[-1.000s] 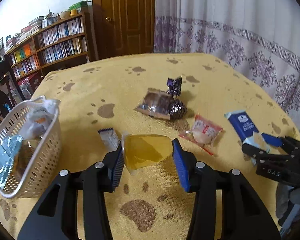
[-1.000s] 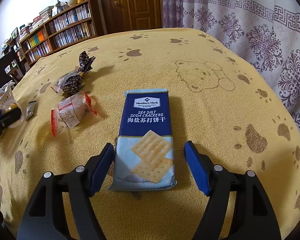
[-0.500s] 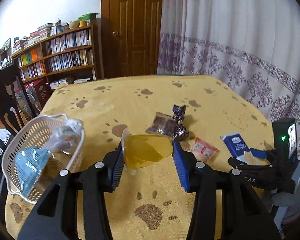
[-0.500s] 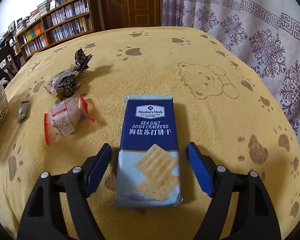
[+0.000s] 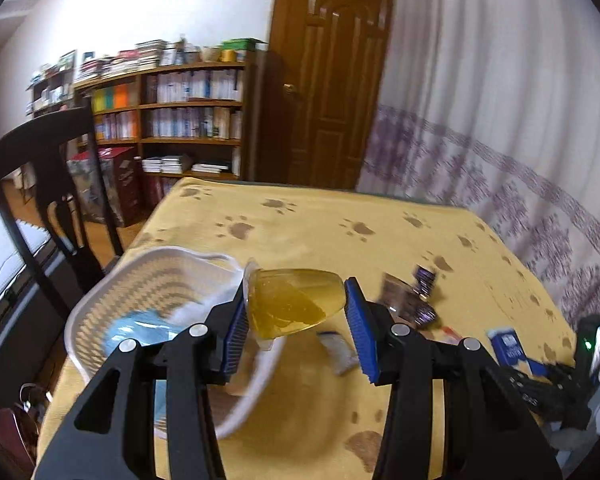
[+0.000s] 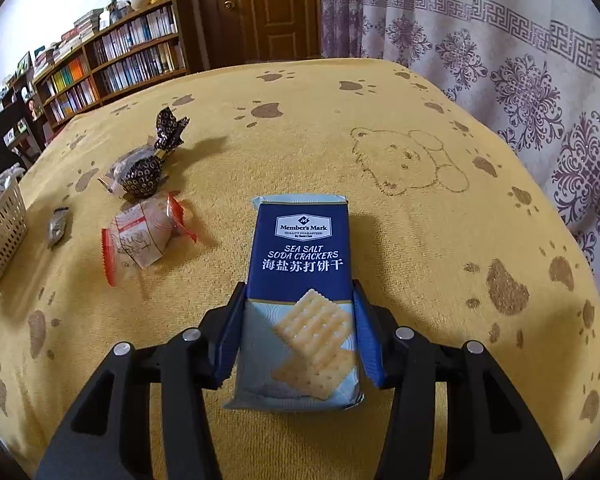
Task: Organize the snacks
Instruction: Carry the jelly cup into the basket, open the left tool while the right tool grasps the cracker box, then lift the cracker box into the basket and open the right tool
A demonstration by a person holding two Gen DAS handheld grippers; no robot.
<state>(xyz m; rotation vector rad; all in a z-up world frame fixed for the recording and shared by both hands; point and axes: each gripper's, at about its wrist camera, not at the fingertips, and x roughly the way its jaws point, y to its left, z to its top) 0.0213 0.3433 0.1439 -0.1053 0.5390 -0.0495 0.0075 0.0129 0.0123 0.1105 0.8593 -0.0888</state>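
Your left gripper (image 5: 296,316) clamps the yellow jelly cup (image 5: 294,300), held above the rim of the white basket (image 5: 148,276). Your right gripper (image 6: 300,330) squeezes the near end of the soda cracker pack (image 6: 300,280), which lies on the yellow tablecloth (image 6: 420,240).

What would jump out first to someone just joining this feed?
The blue cracker packet in the right gripper, flat on the yellow paw-print tablecloth. Then the amber jelly cup in the left gripper, carried above the white basket.
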